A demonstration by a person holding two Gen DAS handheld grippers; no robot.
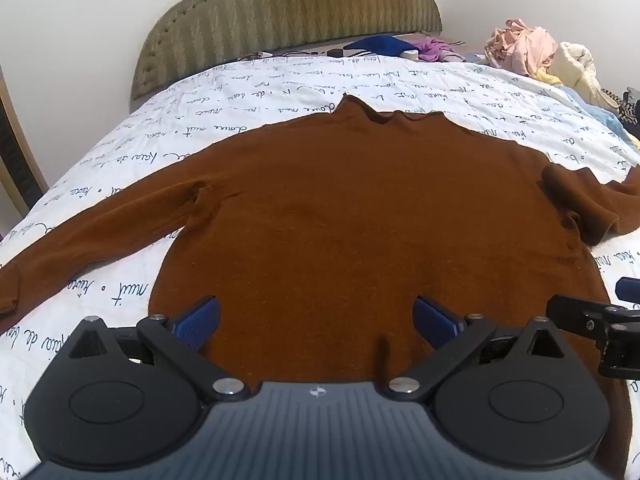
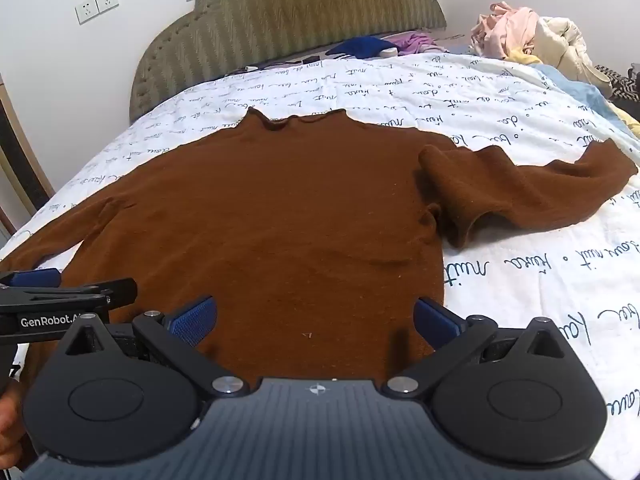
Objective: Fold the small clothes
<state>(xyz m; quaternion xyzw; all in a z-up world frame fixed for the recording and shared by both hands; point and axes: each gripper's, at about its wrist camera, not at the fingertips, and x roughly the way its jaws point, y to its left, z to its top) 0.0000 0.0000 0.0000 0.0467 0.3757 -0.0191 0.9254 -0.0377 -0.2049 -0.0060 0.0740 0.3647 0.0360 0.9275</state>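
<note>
At the near edge of the bed [image 1: 100,148], the left gripper [image 1: 316,322] is held just above the bottom hem of the brown sweater [image 1: 360,208]. Its blue pads [image 1: 198,320] are spread wide apart, and nothing is pinched between them. The right gripper [image 2: 316,320] is held beside it over the same hem, also spread wide and empty. Whether the pads touch the cloth cannot be told.

The sweater is laid flat in the middle of the bed, with its collar [image 2: 296,120] toward the headboard [image 2: 280,12]. The left sleeve [image 1: 100,232] is stretched toward the left edge. The right sleeve [image 2: 520,196] is bunched where it joins the body.

It seems no fold is made yet. For a neat fold, the bunched sleeve should be smoothed first. Then only the hem corners should be pinched, both together, and lifted evenly.

Far off, at the bed's far right corner, a pile of clothes [image 1: 532,50] is seen.
</note>
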